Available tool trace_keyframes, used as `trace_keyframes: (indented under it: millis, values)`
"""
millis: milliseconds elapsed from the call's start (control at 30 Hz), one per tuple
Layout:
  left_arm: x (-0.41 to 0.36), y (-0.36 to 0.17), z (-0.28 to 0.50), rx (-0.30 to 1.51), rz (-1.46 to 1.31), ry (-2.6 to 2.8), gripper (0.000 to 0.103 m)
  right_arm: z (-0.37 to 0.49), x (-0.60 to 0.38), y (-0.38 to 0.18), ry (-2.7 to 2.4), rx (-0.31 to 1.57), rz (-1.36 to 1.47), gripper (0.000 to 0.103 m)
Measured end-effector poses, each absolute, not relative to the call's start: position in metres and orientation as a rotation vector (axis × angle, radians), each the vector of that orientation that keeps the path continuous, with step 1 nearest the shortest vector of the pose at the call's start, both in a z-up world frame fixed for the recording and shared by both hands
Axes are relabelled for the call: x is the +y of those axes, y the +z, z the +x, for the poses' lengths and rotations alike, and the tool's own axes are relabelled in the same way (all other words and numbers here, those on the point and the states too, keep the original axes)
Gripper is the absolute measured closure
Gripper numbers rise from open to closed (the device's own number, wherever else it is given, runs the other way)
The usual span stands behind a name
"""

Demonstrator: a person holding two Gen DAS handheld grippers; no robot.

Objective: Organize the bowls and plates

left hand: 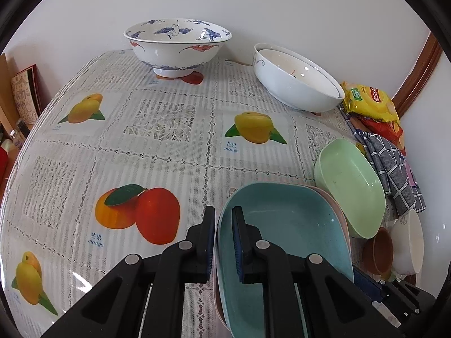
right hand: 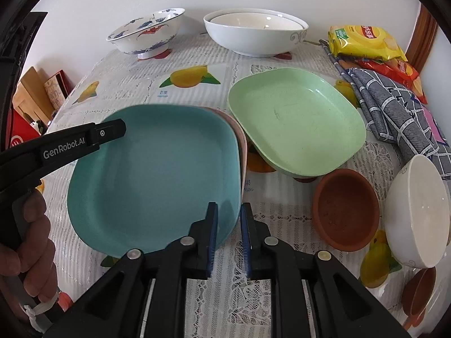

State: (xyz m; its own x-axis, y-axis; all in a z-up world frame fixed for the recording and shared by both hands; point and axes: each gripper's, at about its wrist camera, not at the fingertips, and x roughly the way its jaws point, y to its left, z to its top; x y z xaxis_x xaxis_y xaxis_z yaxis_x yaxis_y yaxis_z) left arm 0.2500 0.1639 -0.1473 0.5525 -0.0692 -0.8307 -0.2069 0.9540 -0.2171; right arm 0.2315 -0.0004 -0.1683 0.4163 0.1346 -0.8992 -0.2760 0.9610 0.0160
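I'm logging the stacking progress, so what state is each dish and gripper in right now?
teal plate: stacked on a pink plate, rim clamped by both grippers
pink plate: under the teal one
green plate: empty, alone
large white bowl: upright, smaller bowl nested inside
blue-patterned bowl: upright, empty
brown bowl: upright, empty
small white bowl: tilted
left gripper: shut on plate rim
right gripper: shut on plate rim

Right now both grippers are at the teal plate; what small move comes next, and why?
Probably carry it right, toward the green plate. The left gripper is pinching the teal plate with a pink plate beneath; the right gripper straddles the rim's near edge.
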Motion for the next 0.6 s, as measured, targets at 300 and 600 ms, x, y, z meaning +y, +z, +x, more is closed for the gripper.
trace_keyframes:
  millis: [300, 600]
  values:
    - [0.166, -0.141, 0.239, 0.992, -0.312, 0.085, 0.091, 0.222, 0.000, -0.157, 0.266, 1.089, -0.144, 0.077]
    - [0.157, -0.115, 0.217, 0.957, -0.287, 0.080, 0.090, 0.207, -0.010, -0.133, 0.259, 1.042, -0.122, 0.062]
